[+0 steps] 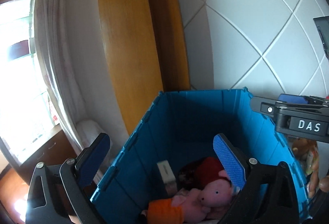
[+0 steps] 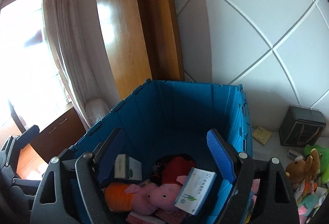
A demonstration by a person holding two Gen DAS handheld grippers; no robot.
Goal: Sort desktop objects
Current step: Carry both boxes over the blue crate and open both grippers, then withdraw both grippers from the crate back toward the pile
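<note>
1. Both grippers hung over the blue crate [image 2: 185, 108], which stood against the tiled wall [image 2: 257, 18] beside a tall wooden panel [image 2: 119, 28].
2. Right gripper [image 2: 166, 154]: jaws wide, nothing between the pads. A white and green box [image 2: 195, 191] lay tilted below them on the pink pig plush [image 2: 152, 195]; it looked freshly let go, judging by how it lay.
3. Left gripper [image 1: 162, 160]: jaws at full spread, also empty, one finger outside the crate's left wall, the other over the inside.
4. Already in the crate: the pig in its orange top, something dark red [image 2: 176, 168] behind it, a second small white box [image 2: 127, 166] against the left wall (label too blurred to read).
5. Step in hand, as I read it: the drop into the crate was done and both hands were free.
6. Still unsorted on the desktop [image 2: 273, 147] right of the crate: a brown bear plush [image 2: 304, 166] amid a heap of soft toys, a black box [image 2: 302, 127], a small yellow pad [image 2: 262, 135].
7. Next move would call for swinging right, clear of the crate rim, and closing on one item from that heap; the soft toys lay packed together, so picking one apart would need care.
</note>
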